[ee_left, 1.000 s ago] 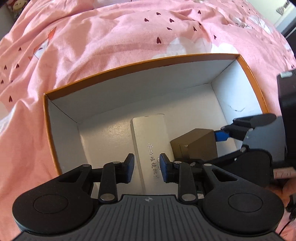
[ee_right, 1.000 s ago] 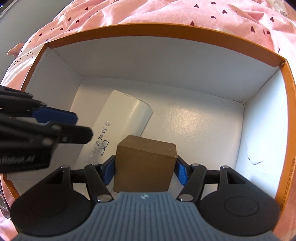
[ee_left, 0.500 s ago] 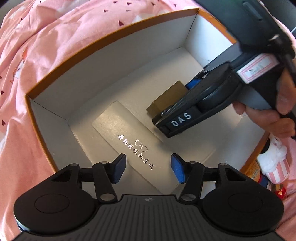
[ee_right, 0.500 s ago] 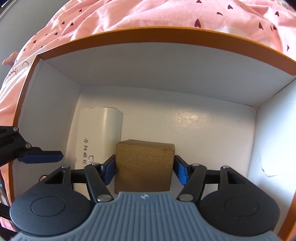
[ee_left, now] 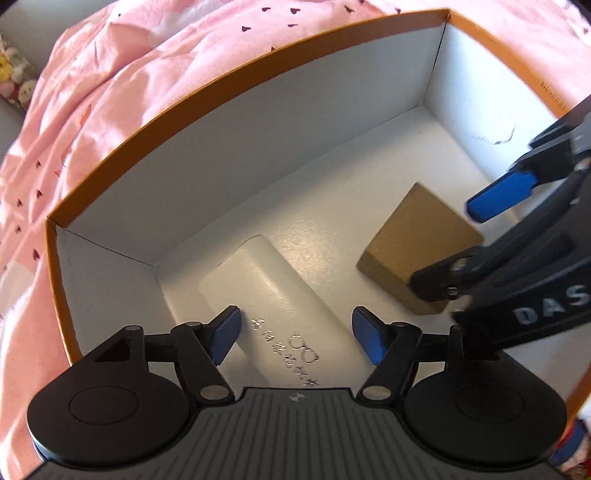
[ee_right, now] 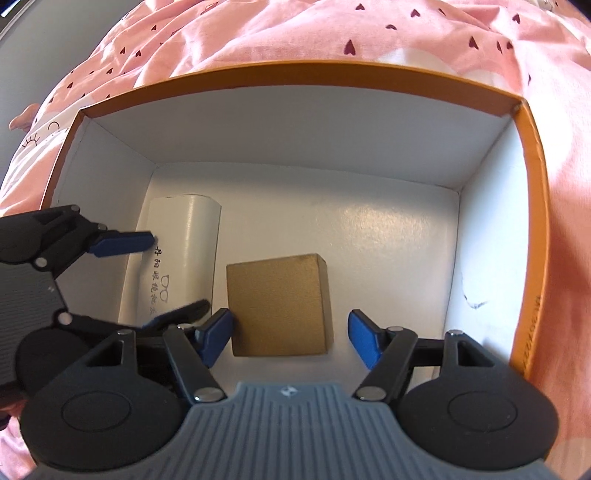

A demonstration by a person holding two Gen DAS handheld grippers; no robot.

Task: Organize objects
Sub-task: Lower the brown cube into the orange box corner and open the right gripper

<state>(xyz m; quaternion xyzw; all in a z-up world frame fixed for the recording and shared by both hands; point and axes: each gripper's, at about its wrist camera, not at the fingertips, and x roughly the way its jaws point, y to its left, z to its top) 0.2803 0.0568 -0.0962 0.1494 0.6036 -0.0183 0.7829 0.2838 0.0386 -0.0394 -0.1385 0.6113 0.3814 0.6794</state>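
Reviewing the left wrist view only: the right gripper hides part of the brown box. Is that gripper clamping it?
Observer: No. The right wrist view shows the right gripper straddling the brown box, with its right-hand pad clearly apart from it.
Operator: Anything on top of the box?
Observer: Nothing; its whole top face shows bare.
Operator: Is it tilted?
Observer: It appears to lie flat on the floor of the carton.

Box: cardboard, matt white inside. Small brown box: matt card. White case: slight sheen. Bedsheet: pink cloth, creased.
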